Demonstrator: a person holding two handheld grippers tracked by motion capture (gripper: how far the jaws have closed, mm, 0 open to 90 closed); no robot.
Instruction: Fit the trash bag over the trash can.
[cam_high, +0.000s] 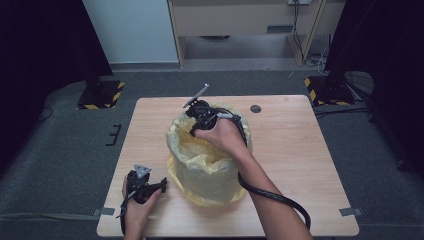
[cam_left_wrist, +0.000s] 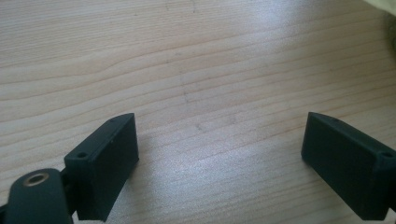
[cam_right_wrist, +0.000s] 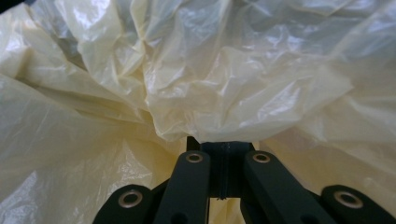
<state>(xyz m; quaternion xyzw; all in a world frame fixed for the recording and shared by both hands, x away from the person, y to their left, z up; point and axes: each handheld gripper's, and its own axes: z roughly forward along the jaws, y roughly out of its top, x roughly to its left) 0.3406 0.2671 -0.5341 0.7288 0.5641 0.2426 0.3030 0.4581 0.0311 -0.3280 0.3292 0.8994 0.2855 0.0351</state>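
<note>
The right gripper (cam_high: 196, 118) jaws pinch the yellow bag (cam_high: 205, 165) rim; left gripper (cam_high: 161, 187) released beside it.

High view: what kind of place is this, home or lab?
Probably a lab or recording studio, not a home. A lone wooden table stands on grey carpet between black curtains, with hazard-striped stand bases and loose cables behind it.

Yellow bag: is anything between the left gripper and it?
Nothing visible. The left gripper rests open on the bare table just beside the yellow bag, with only wood between them. The right gripper is shut on the bag's rim.
</note>
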